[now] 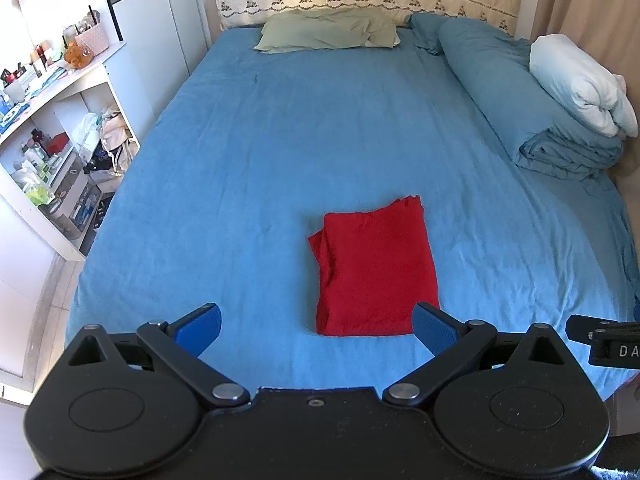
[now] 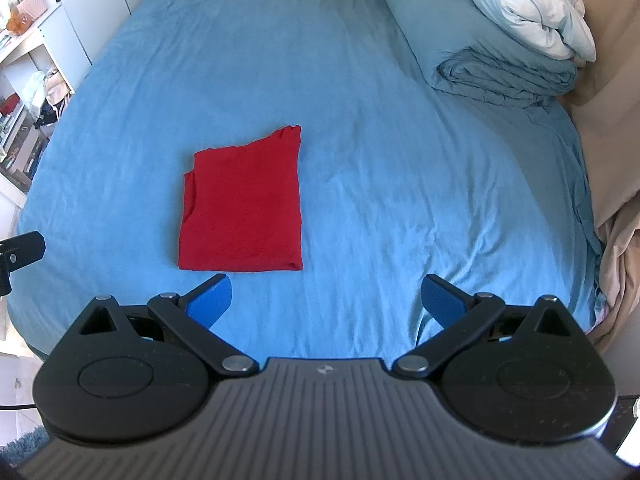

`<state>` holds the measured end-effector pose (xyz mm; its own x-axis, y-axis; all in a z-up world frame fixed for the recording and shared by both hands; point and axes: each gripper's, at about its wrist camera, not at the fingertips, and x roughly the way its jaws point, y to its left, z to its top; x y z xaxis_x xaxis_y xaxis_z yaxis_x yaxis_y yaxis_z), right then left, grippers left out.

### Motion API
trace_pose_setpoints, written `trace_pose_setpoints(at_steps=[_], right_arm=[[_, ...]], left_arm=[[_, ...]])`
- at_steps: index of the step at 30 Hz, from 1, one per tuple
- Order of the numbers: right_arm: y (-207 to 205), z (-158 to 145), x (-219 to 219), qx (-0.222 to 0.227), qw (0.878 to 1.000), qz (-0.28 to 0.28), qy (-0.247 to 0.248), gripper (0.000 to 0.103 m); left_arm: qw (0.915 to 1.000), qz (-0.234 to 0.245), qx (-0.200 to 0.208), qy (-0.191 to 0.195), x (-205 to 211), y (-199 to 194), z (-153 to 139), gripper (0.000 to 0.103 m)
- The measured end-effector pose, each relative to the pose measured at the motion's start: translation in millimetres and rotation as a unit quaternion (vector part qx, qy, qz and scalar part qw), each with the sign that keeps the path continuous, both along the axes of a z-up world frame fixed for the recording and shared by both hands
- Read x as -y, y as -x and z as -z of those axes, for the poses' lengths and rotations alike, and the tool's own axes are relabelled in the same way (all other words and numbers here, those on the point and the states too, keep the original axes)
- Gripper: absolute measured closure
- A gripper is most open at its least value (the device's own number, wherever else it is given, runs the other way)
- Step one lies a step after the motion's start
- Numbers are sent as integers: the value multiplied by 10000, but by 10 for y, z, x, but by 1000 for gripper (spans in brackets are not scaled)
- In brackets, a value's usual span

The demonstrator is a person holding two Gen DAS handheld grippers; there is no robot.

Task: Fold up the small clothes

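Judging by the red garment (image 1: pixel 374 270) lying folded near the bed's (image 1: pixel 240 160) foot edge, apparently finished, with both the left hand-held gripper (image 1: pixel 316 328) and the right hand-held gripper (image 2: pixel 326 300) released, holding nothing.

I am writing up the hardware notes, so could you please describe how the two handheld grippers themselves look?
Both look alike: the left gripper and right gripper have blue textured fingers on black linkage arms with silver pivot screws, above two round black housings. The right body is ribbed grey with a small logo; the left is plain black. No sleeves show.
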<state>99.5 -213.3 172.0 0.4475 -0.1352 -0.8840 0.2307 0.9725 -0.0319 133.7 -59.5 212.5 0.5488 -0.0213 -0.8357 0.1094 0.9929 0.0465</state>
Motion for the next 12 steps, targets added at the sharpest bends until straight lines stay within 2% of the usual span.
trace_pose_setpoints(at_steps=[12], right_arm=[[-77,-27,42,51,10000,-36,0,0]], left_arm=[[10000,-16,68,-31,-16,-21,-3,0]])
